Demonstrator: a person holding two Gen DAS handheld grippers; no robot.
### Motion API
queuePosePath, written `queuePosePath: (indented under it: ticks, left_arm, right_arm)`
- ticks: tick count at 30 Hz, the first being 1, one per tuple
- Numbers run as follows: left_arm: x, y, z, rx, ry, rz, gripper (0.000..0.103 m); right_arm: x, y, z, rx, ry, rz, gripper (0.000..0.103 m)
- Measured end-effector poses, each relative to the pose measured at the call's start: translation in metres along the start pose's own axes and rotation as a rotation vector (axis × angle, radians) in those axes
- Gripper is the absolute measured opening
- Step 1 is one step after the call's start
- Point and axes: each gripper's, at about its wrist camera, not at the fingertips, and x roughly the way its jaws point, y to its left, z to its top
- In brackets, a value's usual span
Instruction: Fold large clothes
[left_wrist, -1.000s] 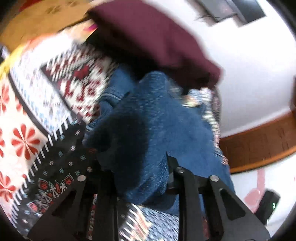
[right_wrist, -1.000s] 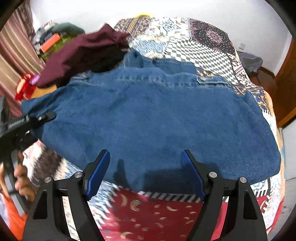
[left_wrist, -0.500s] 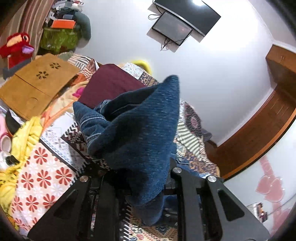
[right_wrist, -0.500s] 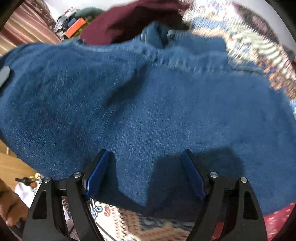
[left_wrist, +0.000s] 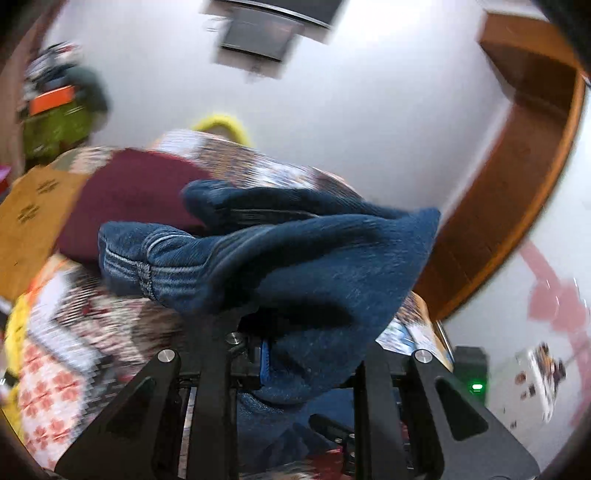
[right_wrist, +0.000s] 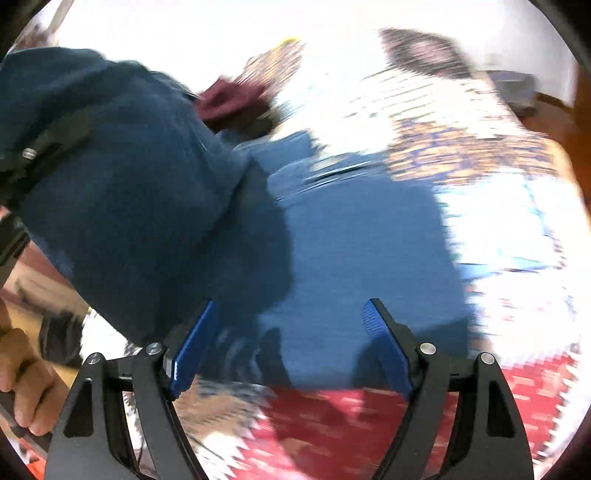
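Two grippers — left gripper (left_wrist: 295, 354) fingers clamped on the denim garment (left_wrist: 314, 258); right gripper (right_wrist: 291, 350) fingers apart, empty.

left gripper (left_wrist: 295, 354) fingertips buried under denim garment (left_wrist: 314, 266) | patterned bedspread (right_wrist: 480, 155) smeared by motion blur, motifs unreadable | person's hand (right_wrist: 26, 384) cut off at left edge | far wall screen (left_wrist: 258, 33) blurred

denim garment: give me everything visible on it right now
The denim garment is dark blue, thick woven cotton by its look, with a pale-stitched seam and hem at one bunched end. One part is clamped in the left gripper and lifted, draping over its fingers. The rest lies spread on the patterned bedspread, beside a maroon garment. The right gripper hovers open above the flat part.
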Motion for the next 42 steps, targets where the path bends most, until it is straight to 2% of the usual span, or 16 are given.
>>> queuePosePath:
  ticks: [4,7,9,12,14,16,18,21,23,27,30,32,35,36,39,42]
  left_arm:
    - [0.053,-0.058,-0.023,0.113,0.115,-0.088,0.02]
    - [0.108,-0.09,-0.068,0.256,0.308,-0.072,0.021]
    - [0.125,-0.096,-0.094,0.328,0.381,-0.048,0.024]
    - [0.115,-0.098,-0.106,0.422,0.345,-0.026,0.028]
    - [0.105,-0.097,-0.104,0.457,0.369,-0.029,0.036]
    - [0.094,-0.092,-0.098,0.443,0.386,-0.072,0.052]
    - [0.079,-0.086,-0.092,0.423,0.378,-0.081,0.063]
    - [0.052,-0.068,-0.08,0.392,0.342,-0.095,0.064]
    - [0.035,-0.054,-0.071,0.38,0.291,-0.049,0.067]
    - [0.02,-0.019,-0.059,0.35,0.222,0.05,0.085]
    - [0.032,0.013,-0.062,0.328,0.252,0.162,0.086]
    - [0.043,0.029,-0.071,0.311,0.299,0.195,0.086]
    - [0.058,0.054,-0.091,0.25,0.363,0.159,0.087]
    - [0.058,0.06,-0.096,0.219,0.363,0.139,0.088]
    - [0.057,0.064,-0.1,0.183,0.349,0.122,0.089]
    - [0.057,0.063,-0.101,0.189,0.348,0.126,0.089]
  right_arm:
    - [-0.028,-0.049,-0.001,0.099,-0.06,-0.135,0.078]
    - [-0.044,-0.076,-0.009,0.15,-0.072,-0.174,0.078]
    - [-0.049,-0.079,-0.012,0.154,-0.078,-0.179,0.078]
    - [-0.056,-0.076,-0.014,0.135,-0.093,-0.193,0.078]
    - [-0.057,-0.073,-0.003,0.118,-0.108,-0.182,0.078]
    - [-0.066,-0.068,-0.002,0.099,-0.131,-0.164,0.078]
    - [-0.073,-0.056,0.0,0.062,-0.157,-0.14,0.078]
    - [-0.071,-0.034,0.01,-0.01,-0.169,-0.111,0.078]
    - [-0.063,-0.021,0.016,-0.049,-0.162,-0.11,0.078]
    - [-0.034,0.0,0.022,-0.138,-0.111,-0.106,0.078]
    - [-0.009,0.001,0.017,-0.171,-0.042,-0.138,0.078]
    - [0.004,-0.005,0.009,-0.177,-0.009,-0.192,0.078]
    - [0.015,-0.027,-0.004,-0.125,0.04,-0.165,0.081]
    - [0.015,-0.036,-0.006,-0.087,0.046,-0.142,0.086]
    - [0.011,-0.055,-0.008,0.0,0.089,-0.08,0.088]
    - [0.002,-0.057,-0.004,0.006,0.093,-0.103,0.088]
